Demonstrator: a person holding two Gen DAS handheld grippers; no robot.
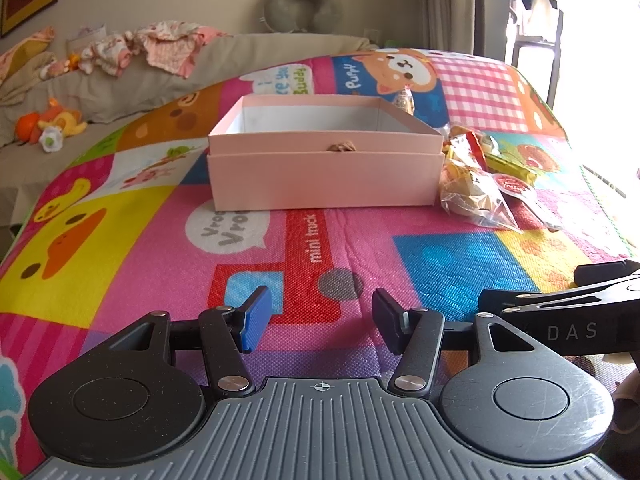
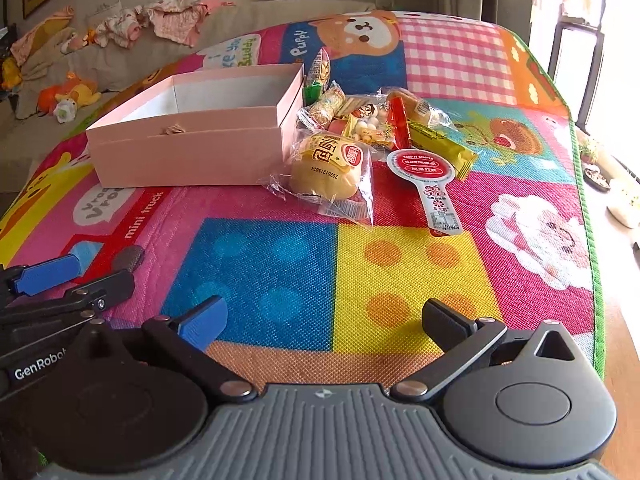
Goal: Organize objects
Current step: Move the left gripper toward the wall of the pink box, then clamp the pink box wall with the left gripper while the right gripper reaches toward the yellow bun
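An open pink box (image 1: 324, 178) (image 2: 188, 152) stands on the colourful play mat, its inside white and bare as far as I can see. A pile of wrapped snacks lies just right of it: a yellow bun in clear wrap (image 2: 326, 170) (image 1: 472, 194), a red-and-white lollipop-shaped pack (image 2: 426, 176), a yellow bar (image 2: 442, 146) and several small sweets (image 2: 360, 120). My left gripper (image 1: 320, 322) is open and empty, low over the mat in front of the box. My right gripper (image 2: 324, 320) is open wide and empty, in front of the snacks.
The play mat (image 2: 280, 264) covers a table whose right edge (image 2: 616, 320) shows bare wood. A sofa with clothes and plush toys (image 1: 52, 124) lies behind on the left. A bright window is at right. Each gripper shows in the other's view (image 1: 580, 320) (image 2: 60, 284).
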